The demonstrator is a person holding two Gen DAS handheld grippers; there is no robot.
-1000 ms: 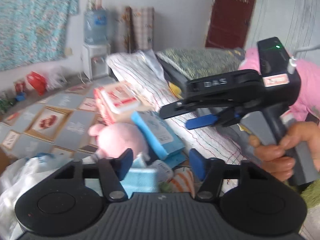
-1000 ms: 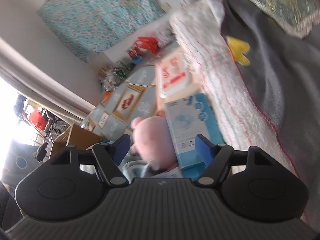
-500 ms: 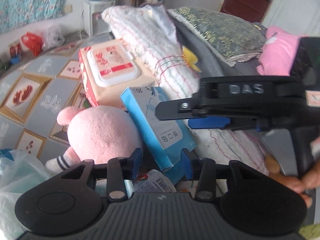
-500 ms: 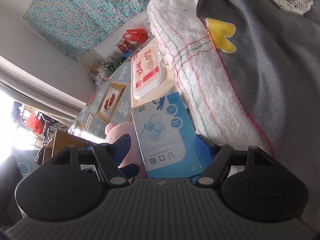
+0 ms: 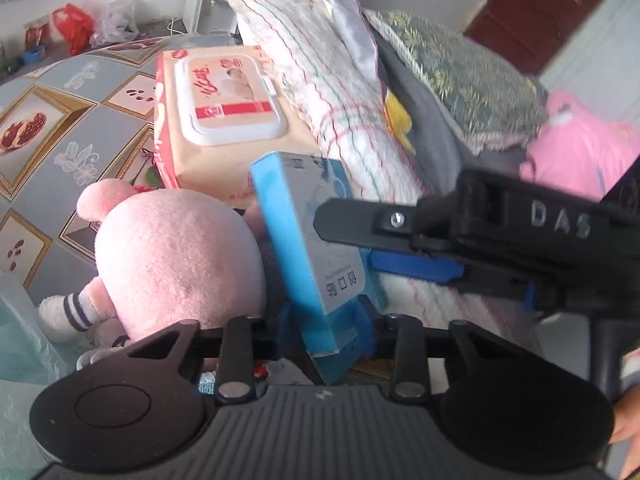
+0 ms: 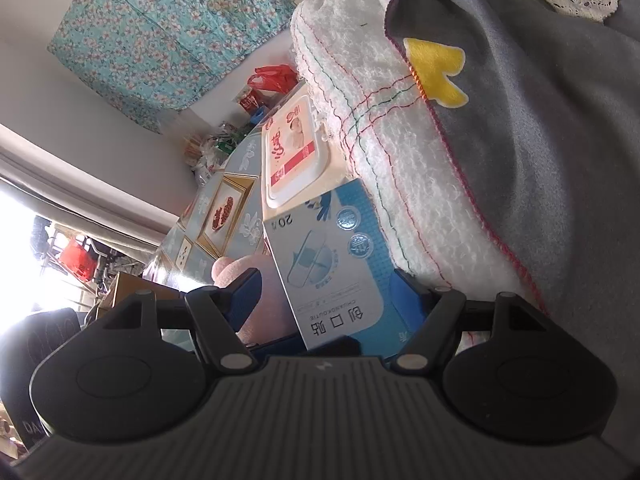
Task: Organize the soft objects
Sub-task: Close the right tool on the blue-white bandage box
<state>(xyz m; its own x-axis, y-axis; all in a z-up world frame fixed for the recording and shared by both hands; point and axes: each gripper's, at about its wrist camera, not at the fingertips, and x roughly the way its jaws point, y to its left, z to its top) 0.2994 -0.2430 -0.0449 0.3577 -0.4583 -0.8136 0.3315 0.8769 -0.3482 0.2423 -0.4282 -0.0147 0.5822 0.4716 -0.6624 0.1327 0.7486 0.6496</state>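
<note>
Left wrist view: left gripper [image 5: 326, 326], jaws just closing, clamps blue bandage box [image 5: 308, 240] beside pink plush toy [image 5: 176, 264]; right gripper [image 6: 326, 292] straddles it, open.

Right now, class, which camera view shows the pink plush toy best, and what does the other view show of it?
The left wrist view: the pink plush toy shows its round body, an ear and a striped foot, lying beside the blue box. The right wrist view shows only a pink sliver behind that box and a finger of the right gripper.
</note>
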